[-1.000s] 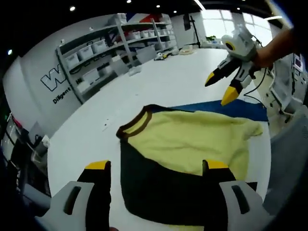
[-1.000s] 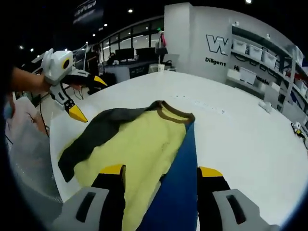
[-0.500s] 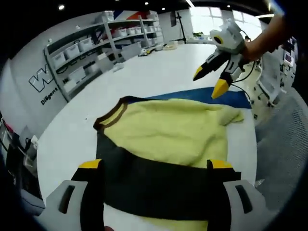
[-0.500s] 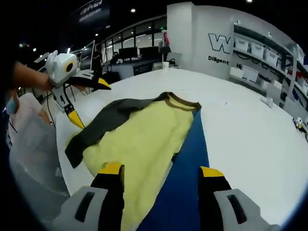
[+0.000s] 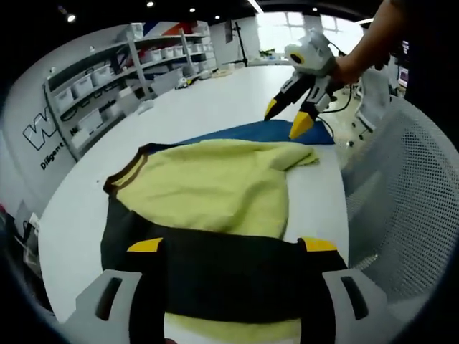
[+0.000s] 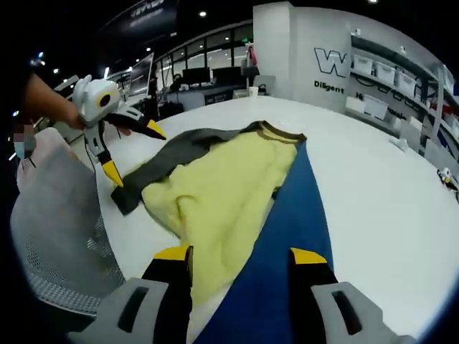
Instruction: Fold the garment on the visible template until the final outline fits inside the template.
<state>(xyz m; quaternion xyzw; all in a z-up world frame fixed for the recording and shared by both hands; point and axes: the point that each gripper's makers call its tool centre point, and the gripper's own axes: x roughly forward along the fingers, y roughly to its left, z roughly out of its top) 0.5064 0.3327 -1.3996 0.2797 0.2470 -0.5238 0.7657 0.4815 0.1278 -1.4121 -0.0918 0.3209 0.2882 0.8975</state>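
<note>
Both pairs of jaws are standing wide apart, gripping nothing. On the white tabletop point(image 5: 215, 107) the yellow garment point(image 5: 215, 186) is lying with its dark sleeve point(image 5: 215, 276) across the front, partly covering the blue template point(image 6: 294, 215). Over the sleeve's end the left gripper point(image 6: 133, 154) is hovering, while the right gripper point(image 5: 287, 118) is hanging above the template's far edge.

A wide white bench point(image 5: 215, 100) stands in a large hall — grey shelves point(image 5: 107, 79) with white boxes line the wall, and a mesh chair point(image 5: 401, 193) stands beside.
</note>
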